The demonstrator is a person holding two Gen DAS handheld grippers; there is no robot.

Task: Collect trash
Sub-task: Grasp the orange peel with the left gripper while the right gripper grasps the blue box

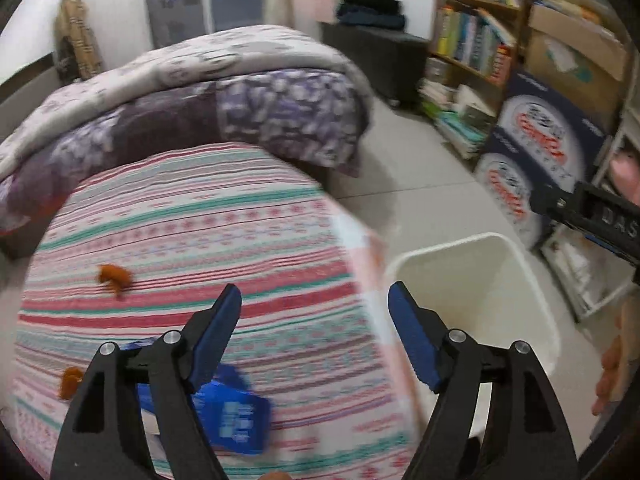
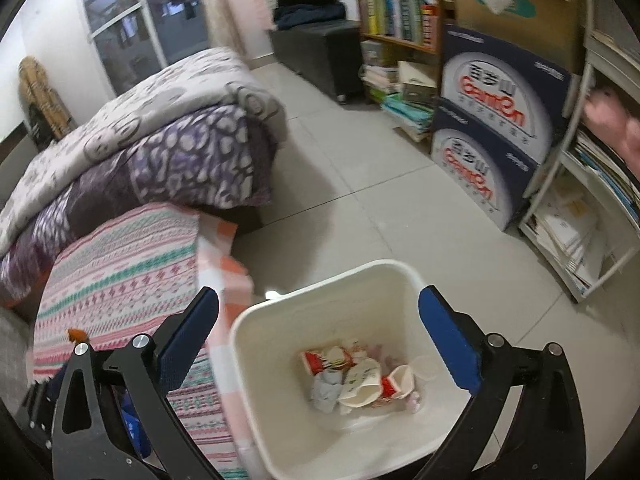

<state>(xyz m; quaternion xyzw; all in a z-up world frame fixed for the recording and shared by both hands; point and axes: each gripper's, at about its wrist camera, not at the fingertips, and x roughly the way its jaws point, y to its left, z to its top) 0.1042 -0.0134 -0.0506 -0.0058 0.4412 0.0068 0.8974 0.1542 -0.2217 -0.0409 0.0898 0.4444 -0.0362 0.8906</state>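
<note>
My left tongs [image 1: 314, 334] gape empty over the bed [image 1: 200, 220], right tongs [image 2: 320, 332] wide and empty above the bin [image 2: 248, 320] (wrappers already inside). Between drops, I judge; next, the blue packet [image 1: 240, 416] and orange scraps [image 1: 114, 278].

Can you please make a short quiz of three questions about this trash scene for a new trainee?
1. True or false: the white bin is empty.
2. What lies on the striped bedspread just under the left tool? A) a blue packet B) a book C) a shoe
3. Fill in: two pieces of orange peel lie on the ____.

Key:
1. False; crumpled wrappers lie at its bottom.
2. A, the blue packet.
3. Bedspread.

Both the left tool and the right tool stand open with nothing between the pads.
</note>
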